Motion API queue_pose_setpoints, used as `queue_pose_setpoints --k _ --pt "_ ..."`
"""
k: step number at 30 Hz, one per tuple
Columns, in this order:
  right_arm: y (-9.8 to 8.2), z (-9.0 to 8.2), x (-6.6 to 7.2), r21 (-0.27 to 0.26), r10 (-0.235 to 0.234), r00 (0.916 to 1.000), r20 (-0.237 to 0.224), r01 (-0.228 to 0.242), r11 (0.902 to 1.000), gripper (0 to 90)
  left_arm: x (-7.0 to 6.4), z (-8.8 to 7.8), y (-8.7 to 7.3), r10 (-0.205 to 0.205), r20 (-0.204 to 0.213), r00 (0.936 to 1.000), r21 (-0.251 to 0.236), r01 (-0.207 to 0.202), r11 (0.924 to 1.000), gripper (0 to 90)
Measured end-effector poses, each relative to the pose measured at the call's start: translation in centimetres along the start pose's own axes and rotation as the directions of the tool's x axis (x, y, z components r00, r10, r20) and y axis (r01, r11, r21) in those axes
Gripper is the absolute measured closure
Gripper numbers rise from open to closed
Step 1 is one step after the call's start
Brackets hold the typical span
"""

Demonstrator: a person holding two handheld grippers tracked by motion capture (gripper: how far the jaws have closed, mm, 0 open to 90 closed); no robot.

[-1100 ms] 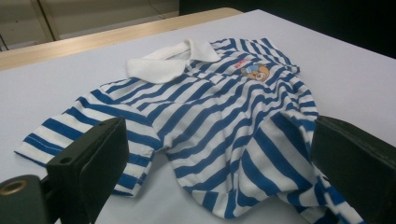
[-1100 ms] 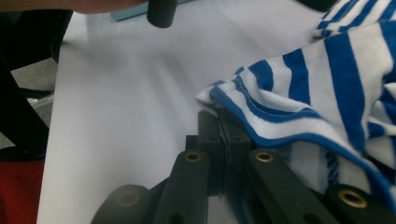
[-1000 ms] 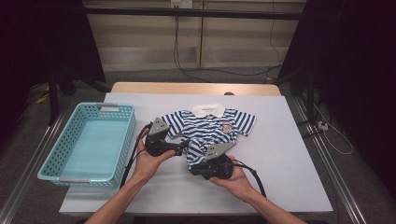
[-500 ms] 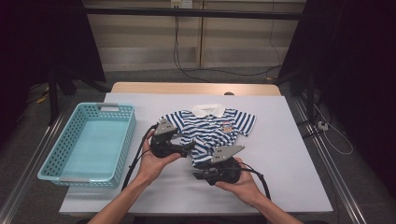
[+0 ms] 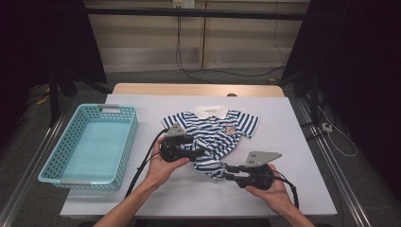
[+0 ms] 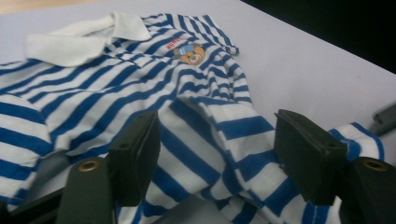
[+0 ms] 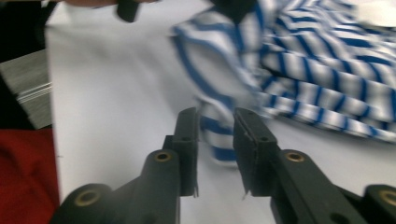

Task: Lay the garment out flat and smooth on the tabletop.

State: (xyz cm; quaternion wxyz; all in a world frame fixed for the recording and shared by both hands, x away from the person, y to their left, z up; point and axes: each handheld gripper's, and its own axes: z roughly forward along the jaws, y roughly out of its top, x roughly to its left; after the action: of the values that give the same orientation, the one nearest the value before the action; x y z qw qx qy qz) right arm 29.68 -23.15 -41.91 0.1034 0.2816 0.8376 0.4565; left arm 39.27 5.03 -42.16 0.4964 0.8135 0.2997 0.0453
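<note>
**Striped shirt pulled at its hem**

The striped polo shirt (image 5: 213, 135) lies on the white table (image 5: 302, 142), just right of the turquoise basket (image 5: 90, 142). The left gripper (image 5: 201, 152), jaws just closing yet apart, straddles its bunched lower edge. The right gripper (image 5: 226, 171) pinches the hem corner nearest the person.

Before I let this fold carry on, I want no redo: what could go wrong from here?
1. The right gripper pinches only a thin bit of the striped shirt hem; it may slip out.
2. The left gripper has been closing, yet its fingers straddle bunched fabric without clamping, so it may grab extra layers.
3. Pulling could drag the shirt crooked on the table.
</note>
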Motion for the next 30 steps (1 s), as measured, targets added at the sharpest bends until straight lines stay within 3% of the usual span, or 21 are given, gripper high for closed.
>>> queue_pose_setpoints --k 5,13,14,20,23,24,27,29,30 --pt "-0.3 -0.2 -1.6 -0.008 0.027 0.9980 0.058 -0.027 0.9996 76.2 0.0 0.0 -0.3 0.000 0.031 0.9995 0.029 -0.001 0.9996 63.0" --pt "-0.2 1.3 -2.3 0.028 0.029 0.9967 0.076 -0.031 0.9991 75.6 0.4 -0.5 -0.4 -0.018 0.040 0.9990 0.040 0.016 0.9991 84.6" --pt "-0.2 1.4 -2.4 0.034 0.028 0.9966 0.078 -0.030 0.9990 75.6 0.5 -0.6 -0.4 0.006 0.043 0.9991 0.045 -0.008 0.9990 85.7" --pt "-0.4 2.4 -2.9 0.064 0.034 0.9961 0.081 -0.039 0.9972 73.9 0.2 -1.6 -0.6 0.016 0.045 0.9989 0.053 -0.018 0.9984 88.1" --pt "-0.4 2.6 -2.8 0.072 0.040 0.9968 0.069 -0.045 0.9964 68.6 0.1 -3.0 -1.0 -0.002 0.036 0.9994 0.058 0.000 0.9983 88.2" --pt "-0.4 2.7 -2.8 0.069 0.045 0.9974 0.057 -0.049 0.9964 65.7 0.0 -3.6 -1.3 -0.025 0.034 0.9991 0.057 0.024 0.9981 88.2" --pt "-0.1 3.3 -2.7 0.069 0.051 0.9979 0.039 -0.054 0.9961 64.4 -0.1 -4.9 -2.1 -0.024 0.036 0.9991 0.076 0.021 0.9969 88.2" --pt "0.1 3.6 -2.7 0.069 0.048 0.9983 0.033 -0.051 0.9963 64.2 -0.1 -5.6 -2.7 -0.036 0.051 0.9981 0.070 0.032 0.9970 88.3" --pt "0.3 3.8 -2.6 0.068 0.045 0.9986 0.027 -0.047 0.9966 64.1 -0.3 -5.9 -2.9 -0.051 0.039 0.9979 0.066 0.048 0.9967 88.3"
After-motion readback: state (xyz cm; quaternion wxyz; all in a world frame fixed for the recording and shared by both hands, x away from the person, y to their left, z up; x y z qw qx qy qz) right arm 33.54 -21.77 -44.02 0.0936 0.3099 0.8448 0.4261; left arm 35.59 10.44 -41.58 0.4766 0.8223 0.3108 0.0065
